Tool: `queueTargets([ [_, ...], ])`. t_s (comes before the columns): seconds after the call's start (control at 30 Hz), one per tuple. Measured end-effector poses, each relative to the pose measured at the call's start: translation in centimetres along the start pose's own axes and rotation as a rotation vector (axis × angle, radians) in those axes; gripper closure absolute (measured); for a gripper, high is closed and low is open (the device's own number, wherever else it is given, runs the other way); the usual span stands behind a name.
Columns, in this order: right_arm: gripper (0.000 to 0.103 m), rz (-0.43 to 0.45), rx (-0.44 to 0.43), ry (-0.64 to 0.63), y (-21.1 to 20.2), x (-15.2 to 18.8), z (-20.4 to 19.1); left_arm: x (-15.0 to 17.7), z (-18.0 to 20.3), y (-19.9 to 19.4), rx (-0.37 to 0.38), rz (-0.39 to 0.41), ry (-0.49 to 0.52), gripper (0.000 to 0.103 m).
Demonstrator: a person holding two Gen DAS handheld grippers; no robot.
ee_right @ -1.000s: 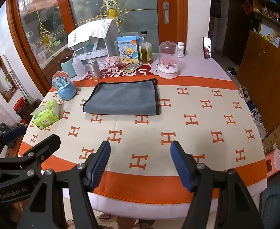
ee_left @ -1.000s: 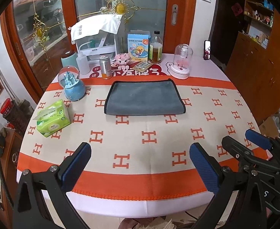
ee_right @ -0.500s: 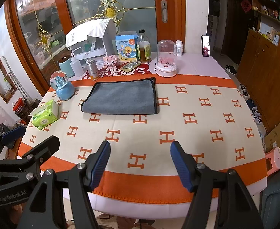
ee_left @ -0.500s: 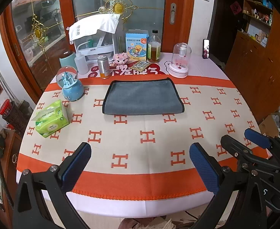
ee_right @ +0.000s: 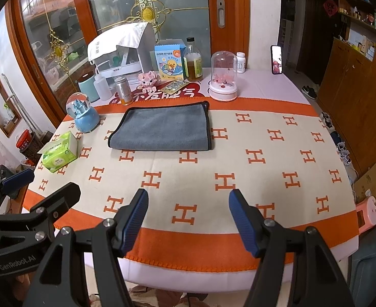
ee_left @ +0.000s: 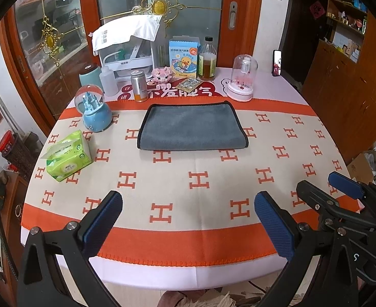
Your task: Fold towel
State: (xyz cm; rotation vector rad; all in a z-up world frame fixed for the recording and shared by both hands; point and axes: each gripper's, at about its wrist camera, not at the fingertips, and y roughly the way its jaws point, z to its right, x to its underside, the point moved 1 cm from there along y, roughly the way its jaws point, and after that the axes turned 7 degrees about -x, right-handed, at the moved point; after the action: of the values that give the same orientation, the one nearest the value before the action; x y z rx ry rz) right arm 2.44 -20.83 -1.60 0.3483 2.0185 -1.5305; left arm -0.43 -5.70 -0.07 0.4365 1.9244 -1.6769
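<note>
Grey towel (ee_left: 191, 127) lies folded flat on table (ee_left: 188, 194), far side. Left tongs (ee_left: 188, 220) and right tongs (ee_right: 188, 217) both apart, near edge, holding nothing.

The grey towel (ee_left: 191, 127) (ee_right: 162, 130) with a thin black edging lies flat on the far half of the table, already folded into a neat rectangle, its long side running left to right. Its far edge touches the orange stripe; the near, folded edge is thick and rounded.
</note>
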Motion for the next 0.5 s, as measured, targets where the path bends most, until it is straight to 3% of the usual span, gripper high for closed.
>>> queueTargets([
  [0.5, 0.037, -0.005, -0.001, -0.006, 0.22, 0.05, -0.2, 0.21, -0.6, 0.24, -0.004, -0.005, -0.005, 0.001],
])
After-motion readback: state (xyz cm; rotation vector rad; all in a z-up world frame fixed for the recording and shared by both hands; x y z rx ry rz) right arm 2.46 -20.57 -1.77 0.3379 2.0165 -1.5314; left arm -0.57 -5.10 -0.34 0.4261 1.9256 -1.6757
